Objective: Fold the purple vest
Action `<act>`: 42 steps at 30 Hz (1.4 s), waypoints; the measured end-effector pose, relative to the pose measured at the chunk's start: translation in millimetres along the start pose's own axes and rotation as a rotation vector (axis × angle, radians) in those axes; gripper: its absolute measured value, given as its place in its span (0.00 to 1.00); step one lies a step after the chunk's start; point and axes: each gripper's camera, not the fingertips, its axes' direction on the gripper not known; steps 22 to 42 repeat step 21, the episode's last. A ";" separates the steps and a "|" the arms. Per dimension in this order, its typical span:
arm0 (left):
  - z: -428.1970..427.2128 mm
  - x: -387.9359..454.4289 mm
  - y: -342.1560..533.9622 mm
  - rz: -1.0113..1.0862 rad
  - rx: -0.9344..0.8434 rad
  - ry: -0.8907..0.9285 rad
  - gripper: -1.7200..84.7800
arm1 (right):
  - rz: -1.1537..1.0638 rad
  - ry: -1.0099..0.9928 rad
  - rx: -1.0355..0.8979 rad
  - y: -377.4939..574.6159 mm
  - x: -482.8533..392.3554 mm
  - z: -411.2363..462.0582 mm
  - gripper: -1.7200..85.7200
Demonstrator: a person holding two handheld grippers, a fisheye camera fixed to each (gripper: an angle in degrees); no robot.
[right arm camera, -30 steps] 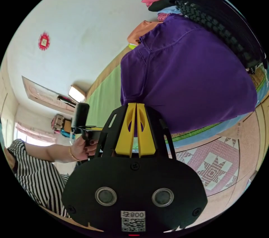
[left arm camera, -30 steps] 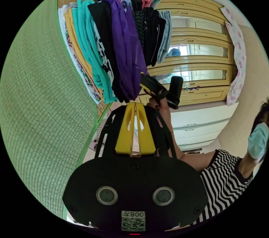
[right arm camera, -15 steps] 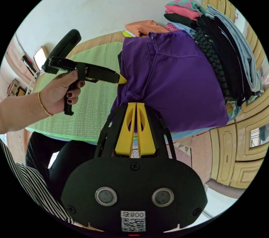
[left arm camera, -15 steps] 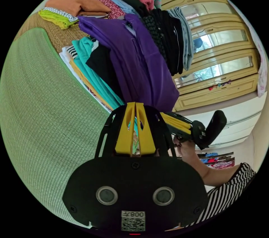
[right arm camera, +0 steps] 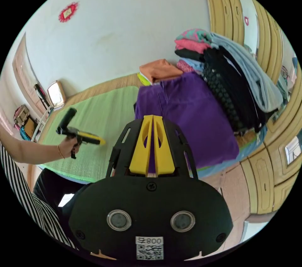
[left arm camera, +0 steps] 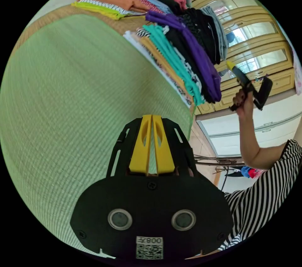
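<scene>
The vest [right arm camera: 192, 122] is lying spread on top of a stack of folded clothes [left arm camera: 170, 56], right of centre in the right gripper view; in the left gripper view it is being seen edge-on, upper right of centre [left arm camera: 201, 59]. Thin, soft and light cloth is being suggested by the way it is draping over the stack's edge, so it is judged likely to sag and slide when lifted. A hold at the hem corners or at the seamed upper edge near the collar is judged best, with both grippers kept well apart.

The left gripper [left arm camera: 152, 122] is being held above the green mat [left arm camera: 69, 97], jaws closed together with nothing between them; it is also appearing at the left of the right gripper view [right arm camera: 97, 141]. The right gripper [right arm camera: 152, 122] is likewise being held with jaws together and empty, in front of the vest; it is also appearing at the right of the left gripper view [left arm camera: 231, 66], just beside the stack.

The vest's near edge is being hidden behind the right gripper's body. Its armholes and whether it is already folded cannot be made out. The garments under it are being shown as edges only.
</scene>
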 end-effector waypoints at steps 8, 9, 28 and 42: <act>-19.6 16.5 41.1 0.053 0.060 0.005 0.02 | -0.032 -0.139 0.077 -140.0 11.0 57.7 0.11; -23.8 22.9 45.7 0.077 0.066 -0.013 0.03 | 0.001 -0.179 0.050 -164.5 18.7 78.4 0.12; -69.9 78.4 80.6 0.155 0.091 -0.055 0.03 | 0.455 -0.231 -0.385 -284.4 80.8 259.9 0.15; -69.9 78.4 80.6 0.155 0.091 -0.055 0.03 | 0.455 -0.231 -0.385 -284.4 80.8 259.9 0.15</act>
